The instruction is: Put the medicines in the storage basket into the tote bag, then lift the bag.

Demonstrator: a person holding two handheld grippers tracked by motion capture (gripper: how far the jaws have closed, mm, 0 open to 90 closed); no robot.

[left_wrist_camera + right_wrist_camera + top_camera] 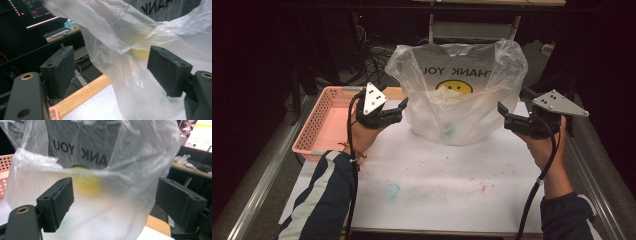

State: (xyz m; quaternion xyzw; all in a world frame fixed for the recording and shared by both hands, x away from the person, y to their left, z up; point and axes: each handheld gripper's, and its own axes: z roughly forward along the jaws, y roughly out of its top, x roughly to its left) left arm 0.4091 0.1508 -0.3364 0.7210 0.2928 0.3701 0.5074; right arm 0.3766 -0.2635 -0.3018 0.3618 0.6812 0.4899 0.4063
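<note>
The left gripper (403,106) has its jaws spread wide, gripping nothing, just beside the left flank of the clear plastic bag (462,95). The right gripper (503,114) gapes likewise at the bag's right flank. The bag stands upright on the white table (437,190), with something greenish, perhaps, inside. A pink basket (319,125) sits left.

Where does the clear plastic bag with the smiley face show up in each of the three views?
High view: the plastic bag stands at centre, towards the table's far edge, between the left tongs and right tongs.
Left gripper view: it runs from the top centre down the right half, partly between the jaws.
Right gripper view: it spans most of the frame, beyond the open jaws.
Shared landmark: the mirrored black lettering on the bag.
</note>
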